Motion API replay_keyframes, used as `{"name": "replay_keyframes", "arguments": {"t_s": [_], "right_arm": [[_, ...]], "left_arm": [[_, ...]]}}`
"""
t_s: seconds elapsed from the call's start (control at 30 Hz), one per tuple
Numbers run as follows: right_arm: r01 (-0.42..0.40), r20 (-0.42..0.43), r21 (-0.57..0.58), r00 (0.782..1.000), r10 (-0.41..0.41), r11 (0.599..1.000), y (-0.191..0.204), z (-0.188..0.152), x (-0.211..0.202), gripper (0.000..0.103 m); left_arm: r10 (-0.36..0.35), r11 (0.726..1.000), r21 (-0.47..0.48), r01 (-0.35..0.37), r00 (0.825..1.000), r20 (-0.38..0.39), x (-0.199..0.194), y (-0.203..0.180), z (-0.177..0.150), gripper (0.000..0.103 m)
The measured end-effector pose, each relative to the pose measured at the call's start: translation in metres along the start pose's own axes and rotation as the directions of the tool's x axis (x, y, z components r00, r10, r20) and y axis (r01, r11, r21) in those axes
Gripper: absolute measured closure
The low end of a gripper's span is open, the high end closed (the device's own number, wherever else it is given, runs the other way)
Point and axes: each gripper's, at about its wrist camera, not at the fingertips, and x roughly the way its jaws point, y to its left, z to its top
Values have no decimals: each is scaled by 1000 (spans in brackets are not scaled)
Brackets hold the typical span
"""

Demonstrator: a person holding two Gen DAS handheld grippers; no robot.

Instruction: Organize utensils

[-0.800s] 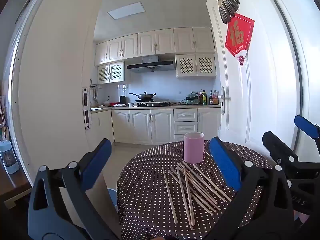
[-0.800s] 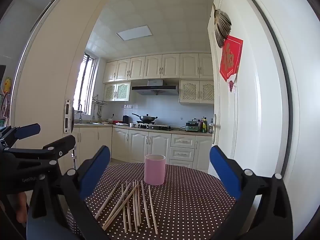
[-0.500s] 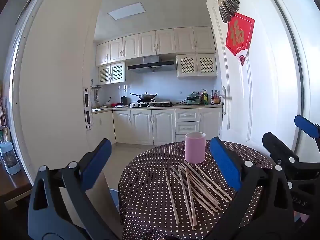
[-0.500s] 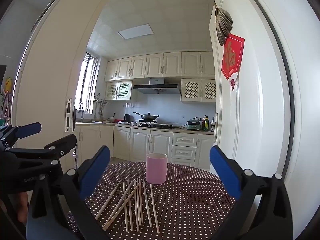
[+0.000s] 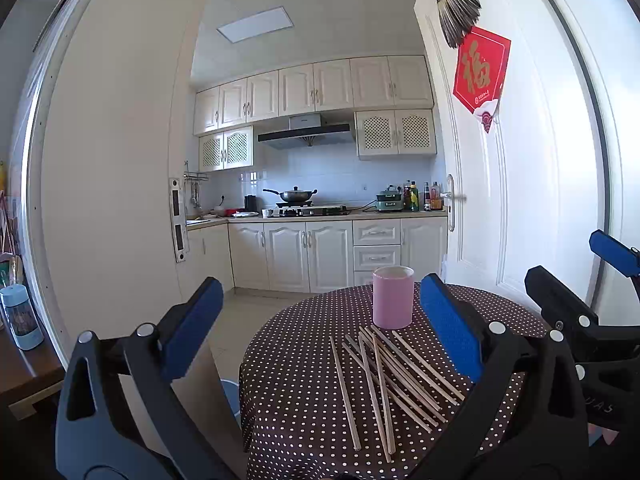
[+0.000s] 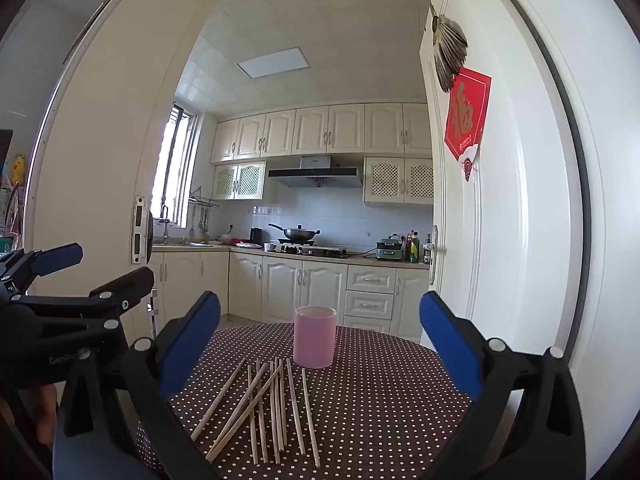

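Several wooden chopsticks [image 5: 384, 376] lie loose and crossed on a round table with a brown polka-dot cloth [image 5: 296, 360]; they also show in the right wrist view [image 6: 272, 408]. A pink cup [image 5: 393, 297] stands upright just behind them, and it shows in the right wrist view [image 6: 315, 337] too. My left gripper [image 5: 320, 320] is open and empty, held above the table's near left side. My right gripper [image 6: 320, 332] is open and empty, above the near edge, and it shows at the right of the left wrist view [image 5: 580, 288]. The left gripper shows at the left of the right wrist view [image 6: 92, 276].
A white door [image 5: 472, 184] with a red banner stands open right of the table. A doorway behind leads to a kitchen with white cabinets [image 5: 304, 256]. A brown side table with a blue bottle [image 5: 20, 316] is at the far left.
Both grippers have tilted down slightly, so the table, cup and chopsticks sit a little higher in each view. Nothing on the table has moved.
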Motion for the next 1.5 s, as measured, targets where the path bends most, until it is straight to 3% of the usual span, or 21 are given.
{"name": "replay_keyframes", "arguments": {"t_s": [1.5], "right_arm": [[2, -12, 13, 1000, -2, 1000, -6, 4, -3, 7]], "left_arm": [[2, 1000, 0, -2, 1000, 5, 0, 7, 1, 6]]}}
